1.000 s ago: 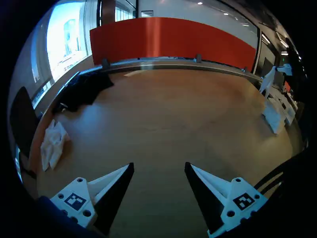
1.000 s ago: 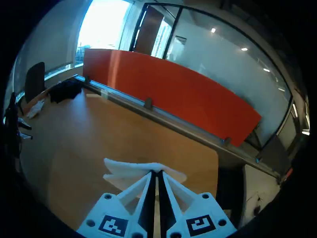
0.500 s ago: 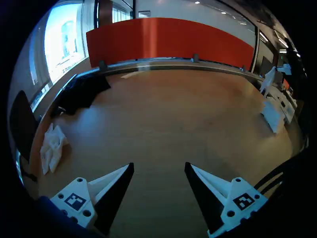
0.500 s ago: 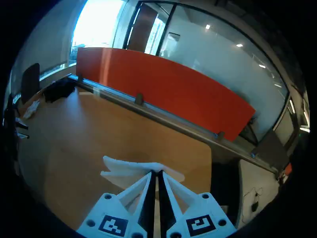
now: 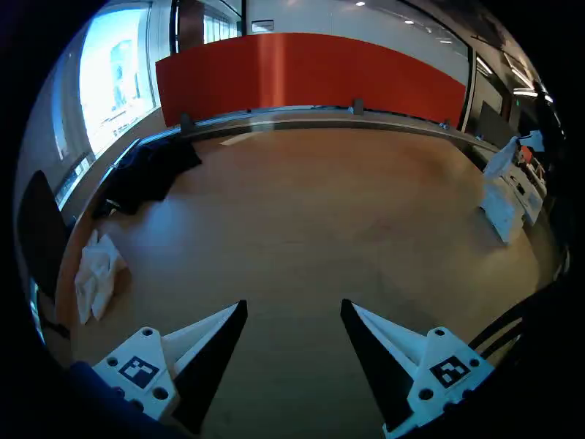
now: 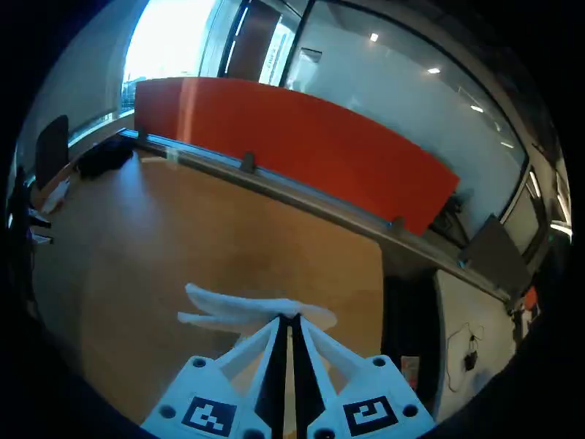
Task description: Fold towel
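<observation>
right claw (image 6: 291, 322) pinched closed on the white towel (image 6: 248, 311), which spreads sideways just past its tips over the bench (image 6: 168, 227); left claw (image 5: 292, 304) wide open, empty, farther off.

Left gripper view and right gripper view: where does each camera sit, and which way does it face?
Left gripper view: rides on the left gripper, facing across the wooden table toward the red partition; its own jaws show, wide apart, holding nothing.
Right gripper view: rides on the right gripper, facing the partition at a slant; its own jaws show, shut on a white towel.
Shared: table, partition, the black cloth at the far left corner.
</observation>
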